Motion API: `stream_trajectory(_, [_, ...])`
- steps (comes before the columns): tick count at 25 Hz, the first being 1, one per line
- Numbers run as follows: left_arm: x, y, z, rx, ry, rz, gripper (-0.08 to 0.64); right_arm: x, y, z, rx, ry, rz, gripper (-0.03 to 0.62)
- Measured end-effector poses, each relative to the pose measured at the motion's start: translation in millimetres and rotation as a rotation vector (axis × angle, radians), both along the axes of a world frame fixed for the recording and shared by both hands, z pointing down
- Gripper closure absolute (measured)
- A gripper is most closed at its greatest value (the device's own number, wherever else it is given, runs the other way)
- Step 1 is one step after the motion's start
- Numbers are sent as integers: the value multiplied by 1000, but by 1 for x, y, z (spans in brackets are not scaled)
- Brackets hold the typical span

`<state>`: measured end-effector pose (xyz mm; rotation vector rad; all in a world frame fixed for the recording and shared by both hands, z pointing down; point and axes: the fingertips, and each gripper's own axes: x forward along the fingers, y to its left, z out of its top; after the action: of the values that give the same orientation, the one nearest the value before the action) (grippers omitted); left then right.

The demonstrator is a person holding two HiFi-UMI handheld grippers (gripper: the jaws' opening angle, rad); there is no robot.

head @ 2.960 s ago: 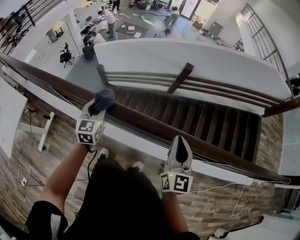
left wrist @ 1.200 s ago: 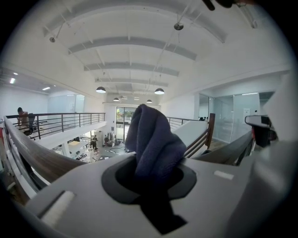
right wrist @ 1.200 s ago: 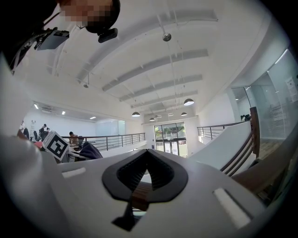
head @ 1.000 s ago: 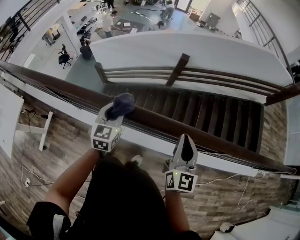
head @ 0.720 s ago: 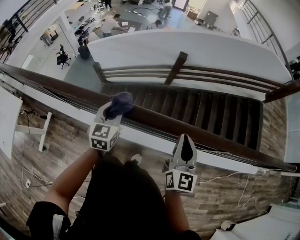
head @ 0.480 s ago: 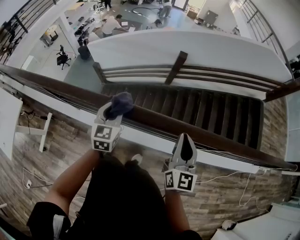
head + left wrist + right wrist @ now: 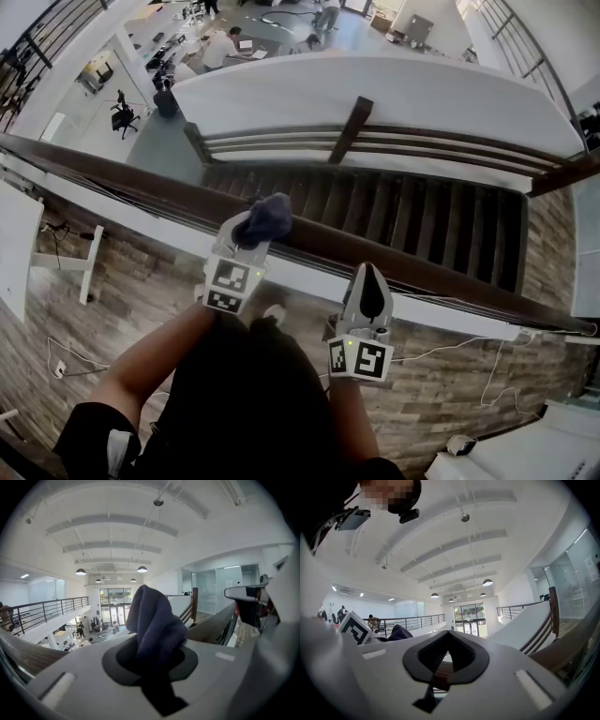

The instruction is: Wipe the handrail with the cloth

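A dark wooden handrail (image 7: 141, 183) runs from upper left to lower right across the head view. My left gripper (image 7: 255, 228) is shut on a dark blue cloth (image 7: 267, 217), which rests on top of the rail. The cloth (image 7: 154, 627) bulges up between the jaws in the left gripper view. My right gripper (image 7: 367, 290) hangs just on the near side of the rail, to the right of the left one, shut with nothing in it. Its tips (image 7: 446, 660) meet in the right gripper view, and the cloth (image 7: 398, 633) shows at the left.
Beyond the rail a dark staircase (image 7: 412, 225) drops to a lower floor, with a second banister (image 7: 375, 141) and a white wall (image 7: 375, 89). People stand far below (image 7: 223, 47). A white desk frame (image 7: 66, 262) and cables (image 7: 450, 349) lie on the wood floor.
My left gripper has slid the cloth to the right along the handrail, closer to the right gripper. The right gripper has stayed where it was.
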<state>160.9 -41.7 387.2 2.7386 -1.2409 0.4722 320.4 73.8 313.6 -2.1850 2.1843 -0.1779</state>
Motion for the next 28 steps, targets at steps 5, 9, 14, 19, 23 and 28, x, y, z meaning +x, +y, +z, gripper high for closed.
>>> stream_trajectory(5, [18, 6, 0, -26, 29, 18, 488, 4, 2, 1, 3, -3, 6, 591])
stream_trajectory(9, [28, 11, 0, -28, 35, 38, 488, 4, 2, 0, 3, -8, 8, 591])
stream_trajectory(14, [36, 16, -2, -28, 47, 57, 488, 3, 4, 0, -3, 2, 9, 591])
stream_trajectory(19, [36, 20, -3, -14, 45, 71, 488, 0, 8, -1, -11, 16, 7, 591])
stream_trajectory(23, [36, 21, -9, -6, 122, 61, 488, 0, 10, -1, -14, 21, 12, 591])
stream_trajectory(28, [30, 33, -21, 46, 182, 48, 488, -11, 4, -13, 5, 51, -10, 591])
